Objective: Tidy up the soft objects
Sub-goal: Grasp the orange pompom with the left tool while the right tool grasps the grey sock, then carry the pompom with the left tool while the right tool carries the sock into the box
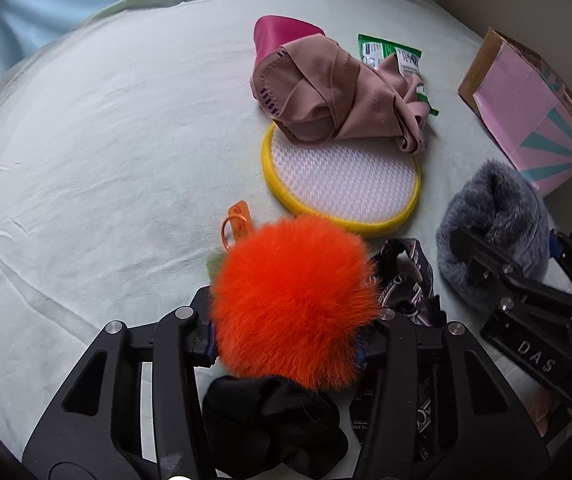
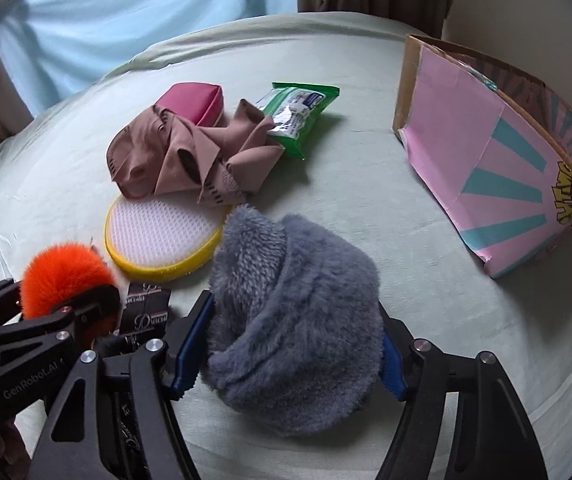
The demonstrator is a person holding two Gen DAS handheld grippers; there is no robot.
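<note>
Left gripper (image 1: 286, 344): its fingers are pressing in on both sides of the orange fur pompom (image 1: 291, 300), gripping it just above the bed sheet (image 1: 106, 140).
Right gripper (image 2: 289, 352): its blue pads (image 2: 190, 352) are squeezing the grey fluffy hat (image 2: 293, 320), which is sitting on the sheet.
Beside the pompom: a black scrunchie (image 1: 274, 428) and a dark printed ribbon (image 1: 405, 276) are lying under the left gripper.
Further back: a mauve garment (image 1: 325, 96) is draping over a yellow-rimmed round pad (image 1: 341, 184), a pink pouch (image 1: 282, 36) and a green wipes packet (image 1: 385, 52).
At right: a pink cardboard box (image 2: 485, 152) is standing open.
</note>
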